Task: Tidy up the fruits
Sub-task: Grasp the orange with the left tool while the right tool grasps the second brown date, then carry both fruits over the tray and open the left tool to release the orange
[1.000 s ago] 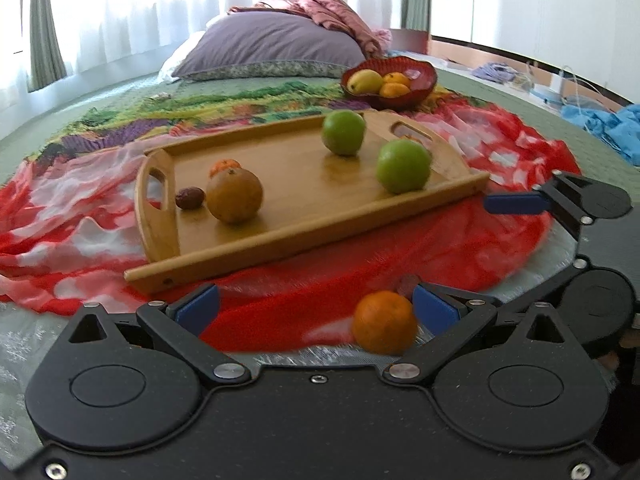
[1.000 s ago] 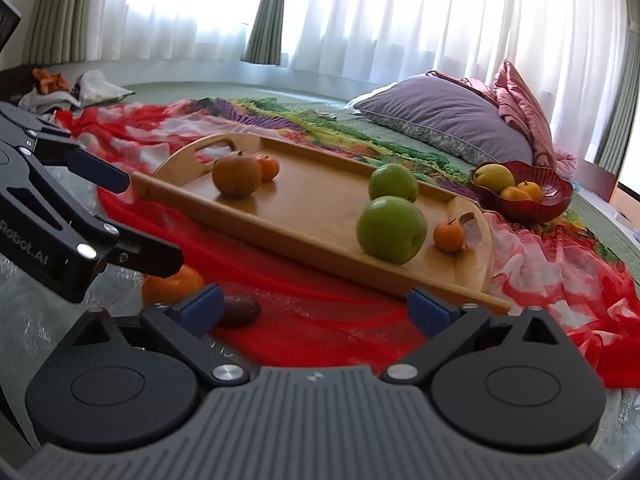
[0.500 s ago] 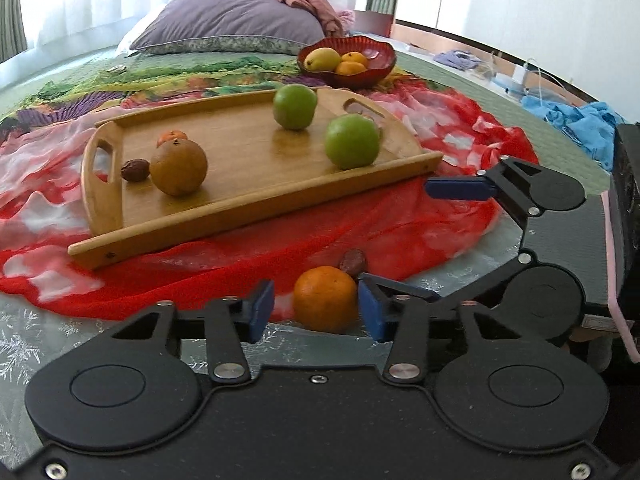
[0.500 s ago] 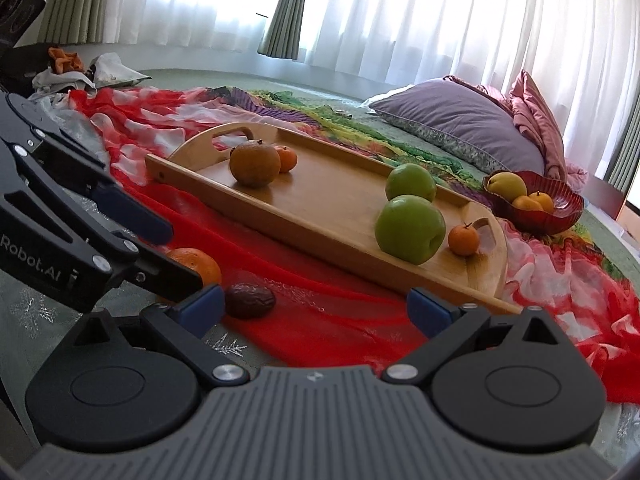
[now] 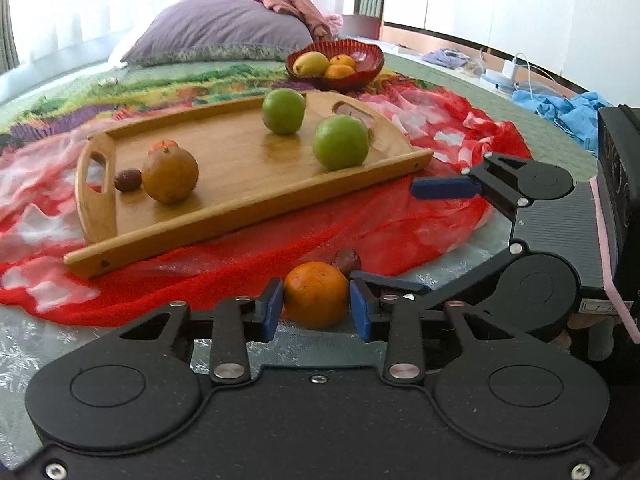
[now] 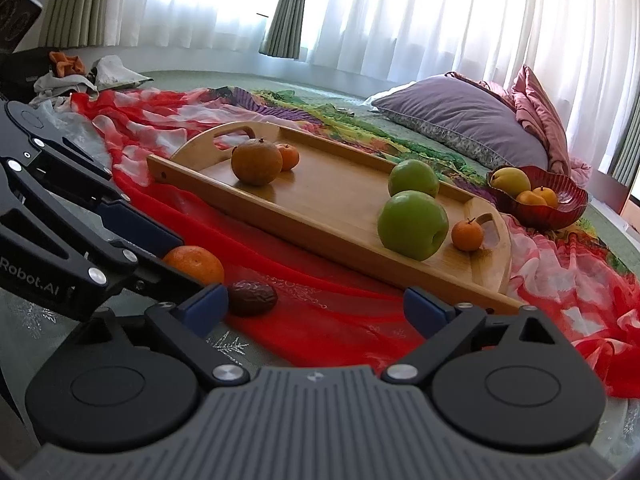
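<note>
The left tongs (image 5: 316, 310) pinch the orange (image 5: 316, 294) on the red cloth (image 5: 248, 256), the tray (image 5: 256, 208) at its twelve o'clock. Lift straight, clearing the date (image 5: 346, 260) touching behind. The right tongs (image 6: 316, 304) gape wide, empty.

Bright daylight floods in through the sheer curtains (image 6: 400, 20), which are blown out to near white in both views. The wooden tray (image 6: 332, 196) carries soft reflections and faint shadows under the green apples (image 6: 413, 224). Colours on the red cloth (image 5: 360, 232) are strong, almost oversaturated. Fisheye distortion bends the far wall and the bed (image 5: 60, 88) edge into curves, and the corners darken to black. The left wrist view looks slightly soft, with the pillow (image 5: 224, 32) hazy against the backlight; the right wrist view is crisper.
</note>
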### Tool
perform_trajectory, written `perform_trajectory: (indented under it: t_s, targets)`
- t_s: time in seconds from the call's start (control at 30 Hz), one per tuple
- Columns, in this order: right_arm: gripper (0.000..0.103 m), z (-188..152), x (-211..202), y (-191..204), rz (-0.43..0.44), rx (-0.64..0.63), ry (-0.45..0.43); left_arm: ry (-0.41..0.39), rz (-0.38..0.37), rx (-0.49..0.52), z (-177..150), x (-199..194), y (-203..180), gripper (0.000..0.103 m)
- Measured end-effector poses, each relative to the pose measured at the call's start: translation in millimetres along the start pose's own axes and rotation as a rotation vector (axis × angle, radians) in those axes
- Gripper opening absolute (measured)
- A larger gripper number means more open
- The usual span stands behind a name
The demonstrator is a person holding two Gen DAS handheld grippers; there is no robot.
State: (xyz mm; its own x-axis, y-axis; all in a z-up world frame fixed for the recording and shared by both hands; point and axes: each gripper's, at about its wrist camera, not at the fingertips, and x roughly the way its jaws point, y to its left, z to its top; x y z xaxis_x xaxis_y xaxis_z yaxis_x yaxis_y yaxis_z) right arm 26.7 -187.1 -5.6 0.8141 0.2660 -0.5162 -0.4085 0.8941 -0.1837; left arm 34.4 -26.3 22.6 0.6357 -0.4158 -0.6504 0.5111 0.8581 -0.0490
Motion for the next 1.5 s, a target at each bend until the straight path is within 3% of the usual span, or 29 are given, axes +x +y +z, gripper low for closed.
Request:
perform_trajectory:
  t_s: [0.23, 0.37, 0.63, 0.7, 0.9, 1.5]
  targets:
    - [0.093, 0, -1, 9, 0.002, -0.057, -0.003, -0.038, 0.074, 0.004, 4, -7, 5, 0.034]
    - [0.074, 1, -1, 12, 0.038, -0.055, 0.006, -0.049, 0.108, -0.004, 5, -10, 11, 0.034]
    - [0.057, 5, 0, 15, 0.101, 0.008, 0.012, -0.061, 0.142, -0.025, 5, -12, 19, 0.034]
    - [0.048, 6, 0, 16, 0.104, 0.015, 0.014, -0.067, 0.152, -0.021, 4, -13, 18, 0.034]
    - [0.037, 7, 4, 19, 0.107, 0.034, 0.026, -0.097, 0.184, 0.009, 3, -16, 13, 0.034]
    - [0.035, 27, -4, 13, 0.009, 0.072, -0.051, -0.152, 0.230, -0.076, 24, -14, 29, 0.034]
